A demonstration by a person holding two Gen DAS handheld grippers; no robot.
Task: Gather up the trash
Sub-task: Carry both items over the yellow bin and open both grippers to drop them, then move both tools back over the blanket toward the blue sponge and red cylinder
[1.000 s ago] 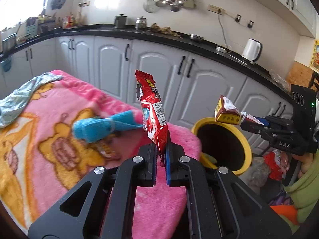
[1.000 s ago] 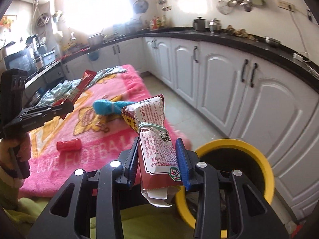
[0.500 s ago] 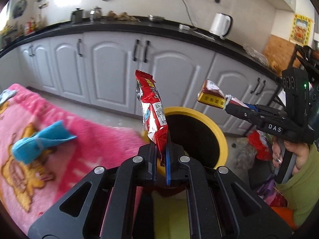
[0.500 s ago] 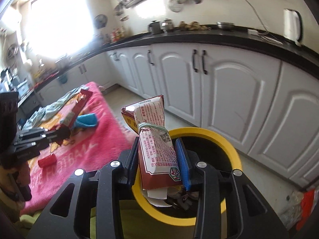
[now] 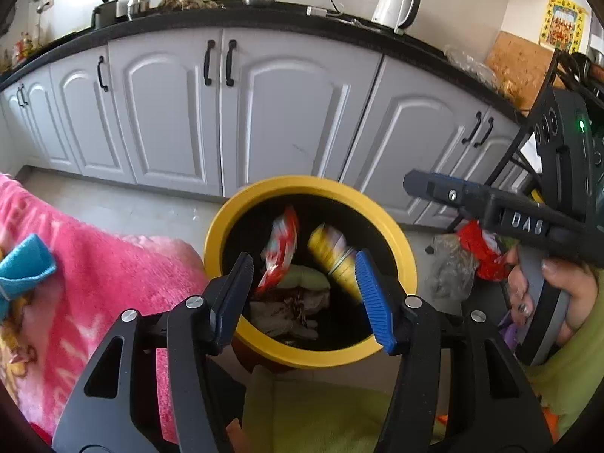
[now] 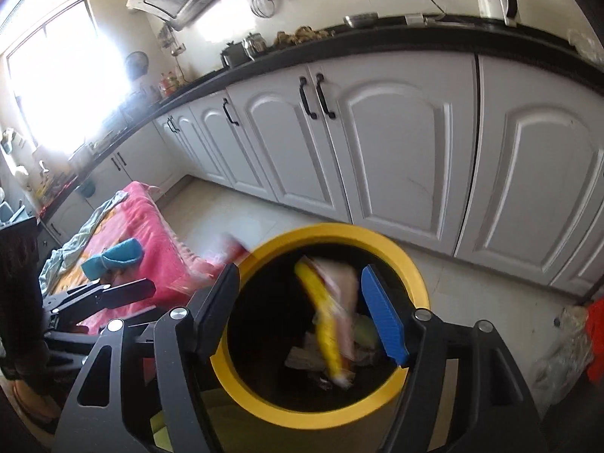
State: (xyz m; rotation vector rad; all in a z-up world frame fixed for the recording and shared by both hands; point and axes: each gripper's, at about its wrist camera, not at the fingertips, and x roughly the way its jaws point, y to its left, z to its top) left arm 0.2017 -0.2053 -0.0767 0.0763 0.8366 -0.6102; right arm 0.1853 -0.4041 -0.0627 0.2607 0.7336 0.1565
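A yellow-rimmed black bin [image 5: 400, 249] stands on the floor below both grippers; it also shows in the right wrist view [image 6: 419, 279]. My left gripper [image 5: 304, 294] is open over it, and a blurred red wrapper [image 5: 281, 249] falls inside. My right gripper [image 6: 302, 302] is open too, and a blurred yellow and white packet [image 6: 332, 321] drops into the bin; the same packet [image 5: 334, 256] shows in the left wrist view. Older trash [image 5: 290, 305] lies at the bin's bottom.
A pink blanket [image 5: 94, 264] with a blue cloth bundle [image 5: 22, 268] lies left of the bin. White cabinets [image 5: 264, 113] run behind under a black counter. A plastic bag with red trash [image 5: 464, 260] lies on the floor to the right.
Both grippers have opened over the bin. The red wrapper has left the left gripper and the packet has left the right one; both are falling into the bin.
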